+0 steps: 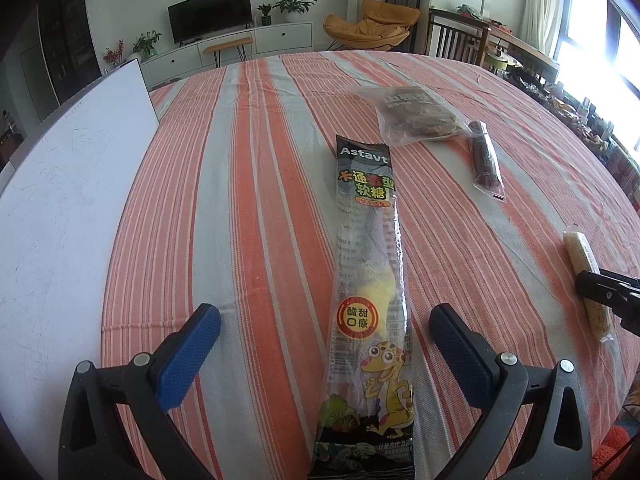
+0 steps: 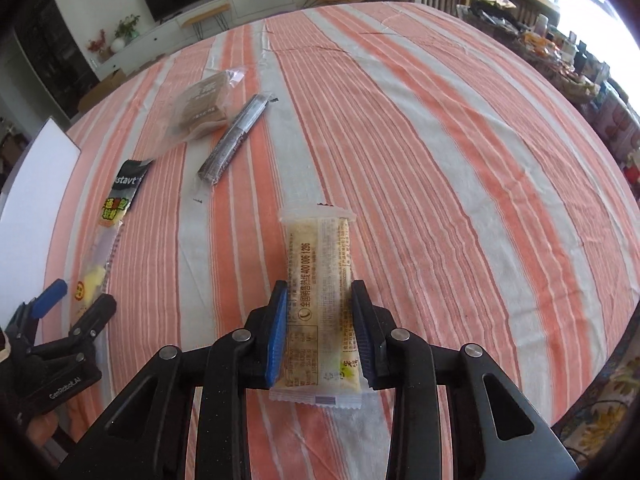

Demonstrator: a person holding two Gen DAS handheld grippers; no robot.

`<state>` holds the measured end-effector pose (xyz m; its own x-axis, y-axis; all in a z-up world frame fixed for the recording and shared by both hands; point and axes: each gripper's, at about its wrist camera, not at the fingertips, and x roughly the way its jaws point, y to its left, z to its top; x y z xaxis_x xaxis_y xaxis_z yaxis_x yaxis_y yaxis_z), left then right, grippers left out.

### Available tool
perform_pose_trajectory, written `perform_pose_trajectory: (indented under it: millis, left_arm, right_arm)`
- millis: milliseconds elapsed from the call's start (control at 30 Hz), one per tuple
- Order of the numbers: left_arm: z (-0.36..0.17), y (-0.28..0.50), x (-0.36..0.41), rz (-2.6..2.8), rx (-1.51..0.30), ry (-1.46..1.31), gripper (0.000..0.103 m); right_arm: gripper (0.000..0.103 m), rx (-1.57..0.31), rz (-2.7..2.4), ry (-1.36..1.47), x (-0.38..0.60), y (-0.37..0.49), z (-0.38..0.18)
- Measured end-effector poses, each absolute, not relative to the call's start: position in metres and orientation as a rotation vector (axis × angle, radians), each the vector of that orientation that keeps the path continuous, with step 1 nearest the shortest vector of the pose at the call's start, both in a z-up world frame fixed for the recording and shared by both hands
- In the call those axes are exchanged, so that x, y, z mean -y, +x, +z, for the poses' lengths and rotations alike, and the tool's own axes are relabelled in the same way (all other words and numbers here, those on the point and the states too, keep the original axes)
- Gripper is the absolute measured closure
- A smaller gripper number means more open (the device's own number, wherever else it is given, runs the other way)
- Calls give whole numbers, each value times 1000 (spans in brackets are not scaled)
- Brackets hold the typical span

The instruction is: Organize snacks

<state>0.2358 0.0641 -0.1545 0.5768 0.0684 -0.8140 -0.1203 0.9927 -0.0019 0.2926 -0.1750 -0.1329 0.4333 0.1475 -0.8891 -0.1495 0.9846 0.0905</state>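
A long gummy-candy pack (image 1: 368, 280) with a yellow lizard print lies on the striped tablecloth (image 1: 240, 200). It lies between the wide-apart fingers of my left gripper (image 1: 324, 312), and neither pad touches it. My right gripper (image 2: 319, 286) has its blue pads pressed on both long sides of a pale rice bar (image 2: 320, 248) in a clear wrapper, which lies on the cloth. From the left wrist view the rice bar (image 1: 580, 256) and the right gripper (image 1: 608, 292) show at the right edge. The right wrist view shows the left gripper (image 2: 82, 294) over the candy pack (image 2: 106, 216).
A dark thin snack stick (image 1: 486, 156) (image 2: 234, 140) and a clear bag of brown snack (image 1: 416, 116) (image 2: 200, 108) lie farther back. A white board (image 1: 60, 200) (image 2: 32, 200) covers the table's left side. Chairs and a cluttered shelf stand beyond the far right edge.
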Motion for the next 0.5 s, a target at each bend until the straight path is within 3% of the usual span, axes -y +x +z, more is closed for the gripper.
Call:
perform_pose_trajectory:
  millis: [100,133,167,200,500]
  left_arm:
    - [-155,236,-64,110,-950,-59,0]
    - [-155,236,-64,111,-950,-59,0]
    - [-155,236,-64,110,-950,-59,0]
    - [-155,236,-64,111,-950,-59,0]
    - [-155,236,-64,110,-950,-59,0]
  right_arm:
    - [62,-1077,178,-46,162,274,-136]
    - [55,-1072,182,-57,159,270,-137]
    - [36,-1074,185,-71,158,266,-138]
    - [30,-1076,178,-98,156,265,-141]
    - [18,-1044,142,-98,163,258,-144]
